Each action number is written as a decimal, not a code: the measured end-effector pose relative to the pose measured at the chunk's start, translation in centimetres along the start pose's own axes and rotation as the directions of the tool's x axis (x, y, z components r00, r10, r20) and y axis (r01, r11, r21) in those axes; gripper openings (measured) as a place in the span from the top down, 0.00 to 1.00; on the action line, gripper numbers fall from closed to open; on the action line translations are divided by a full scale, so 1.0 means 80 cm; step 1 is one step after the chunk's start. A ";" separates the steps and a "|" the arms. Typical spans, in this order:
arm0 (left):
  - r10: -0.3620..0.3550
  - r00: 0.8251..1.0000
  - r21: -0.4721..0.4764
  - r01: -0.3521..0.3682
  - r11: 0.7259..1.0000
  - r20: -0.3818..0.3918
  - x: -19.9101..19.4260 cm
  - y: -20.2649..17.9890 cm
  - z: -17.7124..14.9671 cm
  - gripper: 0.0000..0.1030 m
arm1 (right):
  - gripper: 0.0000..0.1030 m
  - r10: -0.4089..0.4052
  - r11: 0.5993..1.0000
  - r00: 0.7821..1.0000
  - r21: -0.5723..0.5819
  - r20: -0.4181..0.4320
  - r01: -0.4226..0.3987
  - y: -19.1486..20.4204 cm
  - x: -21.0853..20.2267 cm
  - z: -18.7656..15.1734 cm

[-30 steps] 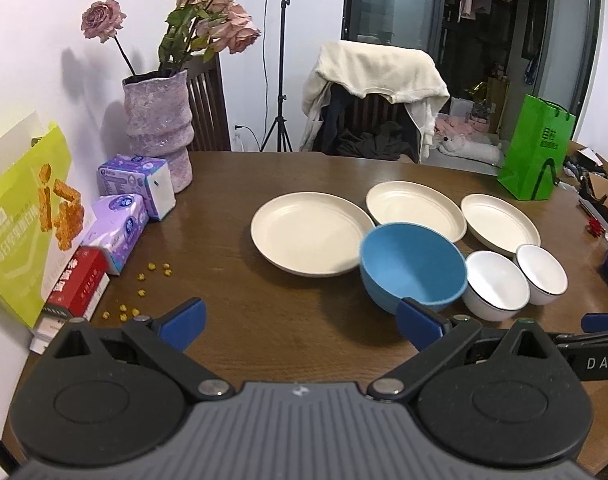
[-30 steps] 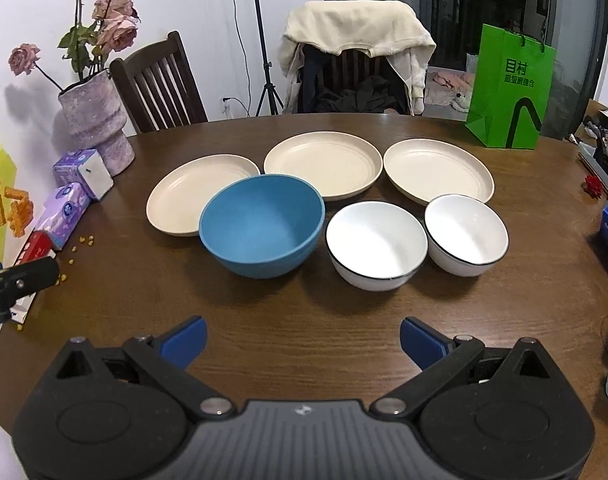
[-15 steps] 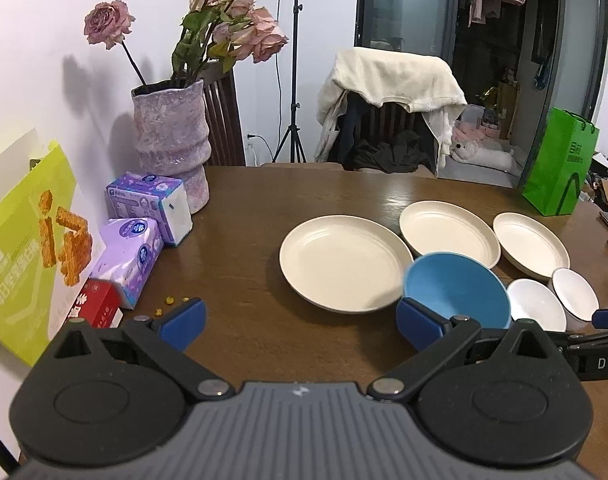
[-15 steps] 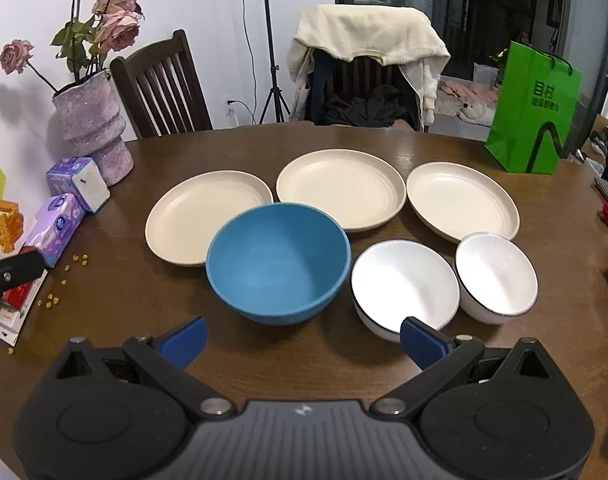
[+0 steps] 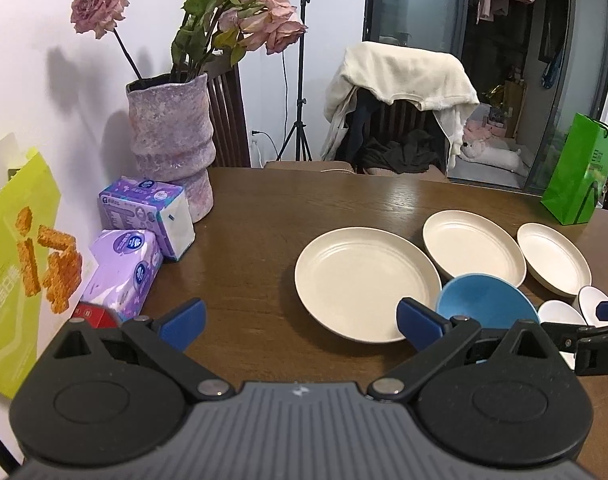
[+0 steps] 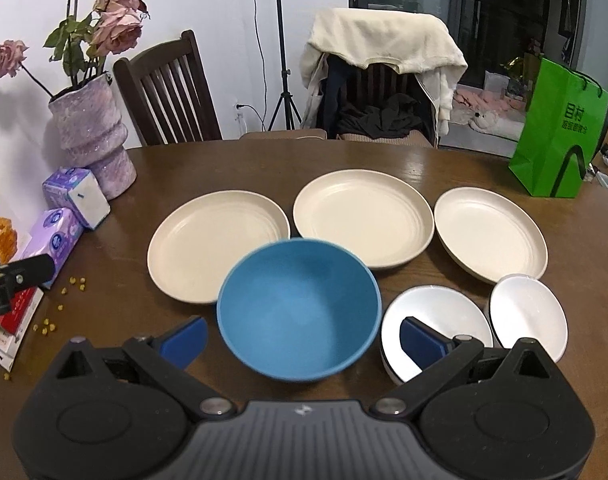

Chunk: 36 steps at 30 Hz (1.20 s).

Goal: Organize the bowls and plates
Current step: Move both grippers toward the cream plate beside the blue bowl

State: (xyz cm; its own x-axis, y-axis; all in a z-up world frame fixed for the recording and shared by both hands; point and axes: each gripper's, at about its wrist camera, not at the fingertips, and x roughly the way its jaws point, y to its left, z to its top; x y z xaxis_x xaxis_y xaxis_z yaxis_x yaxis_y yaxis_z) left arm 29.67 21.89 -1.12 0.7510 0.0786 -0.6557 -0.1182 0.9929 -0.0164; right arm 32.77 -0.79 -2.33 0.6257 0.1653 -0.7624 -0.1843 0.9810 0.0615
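Right gripper (image 6: 301,338): fingers spread wide, nothing held, hovering low w/ the blue bowl (image 6: 298,312) sitting between the two blue tips. Left gripper (image 5: 299,316): fingers also wide apart and empty, above bare counter (image 5: 263,220) just left of the nearest cream plate (image 5: 366,282).

Layout, right wrist view: blue bowl and two white bowls (image 6: 438,318) (image 6: 528,316) in a row along the near edge; three cream plates (image 6: 217,246) (image 6: 364,216) (image 6: 492,234) in a row behind them, toward the counter's middle. Nothing stacked yet, so the task looks barely begun.

Step in hand, prob.: right gripper goes for a bowl. To do it well: take one wall of the bowl at the rim, one finger inside and one outside, rather than trying to span the whole bowl. Lift straight up to clear the white bowl close beside it. Smaller white bowls should nest into each other, then into the blue one. Plates are shallow, so come in low at the rim.

Writing: green bag (image 6: 560,128) at the far right edge has white characters, too small to read surely. Tissue packs (image 5: 143,216) at the left edge: print not legible. "DA" shows on the right gripper's body in the left wrist view.
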 end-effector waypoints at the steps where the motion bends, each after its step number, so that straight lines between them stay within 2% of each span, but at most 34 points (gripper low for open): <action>1: 0.001 1.000 0.001 -0.001 1.000 0.000 0.004 0.001 0.002 0.00 | 0.01 0.002 1.000 1.000 0.000 0.001 -0.002 0.001 0.004 0.004; 17: 0.013 1.000 -0.003 -0.013 1.000 -0.021 0.071 0.023 0.043 0.00 | 0.01 0.043 0.999 0.999 0.002 0.011 -0.043 0.017 0.057 0.065; 27: 0.022 0.996 -0.025 -0.024 0.999 -0.085 0.126 0.038 0.056 0.00 | 0.06 0.080 0.997 0.996 -0.008 -0.026 -0.080 0.035 0.107 0.094; 36: 0.022 0.991 -0.041 -0.027 0.999 -0.133 0.179 0.041 0.066 0.00 | 0.09 0.100 0.995 0.993 0.012 -0.068 -0.100 0.032 0.162 0.125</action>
State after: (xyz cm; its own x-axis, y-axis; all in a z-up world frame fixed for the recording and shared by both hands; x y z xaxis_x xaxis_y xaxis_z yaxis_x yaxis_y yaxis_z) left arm 43.49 26.76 -6.54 0.6553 0.0875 -0.7503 -0.1654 0.9858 -0.0295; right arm 47.97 4.91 -5.60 0.5513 0.2554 -0.7943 -0.2368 0.9607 0.1445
